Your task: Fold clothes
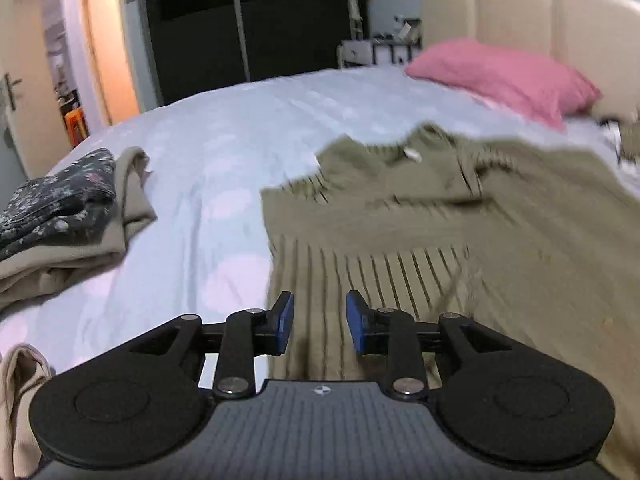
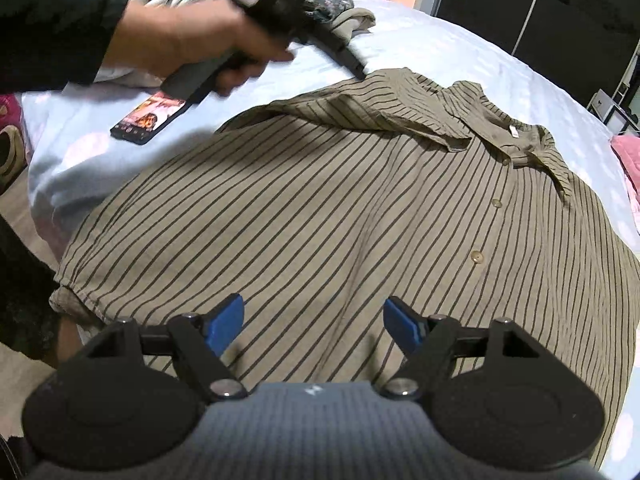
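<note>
**Striped shirt spread on the bed, both tongs empty**

Olive striped shirt (image 2: pixel 320 208) lies button-side up on the pale blue bedsheet (image 1: pixel 224 152), collar toward the pink pillow (image 1: pixel 500 76), one sleeve folded in across the chest. Looks a thin woven fabric: light, limp, sure to sag and crease when lifted. Best holds, I'd judge, are the hem corners or shoulder seam, pinching a doubled edge rather than the flat middle.

Right gripper (image 2: pixel 314 322) hovers over the lower front, jaws wide apart, nothing between them. Left gripper (image 1: pixel 320 320), held in the person's hand (image 2: pixel 192 36), is partly open and empty over the shirt's side edge.

Beyond: a stack of folded clothes (image 1: pixel 60 224), a phone (image 2: pixel 152 116) on the sheet.
</note>
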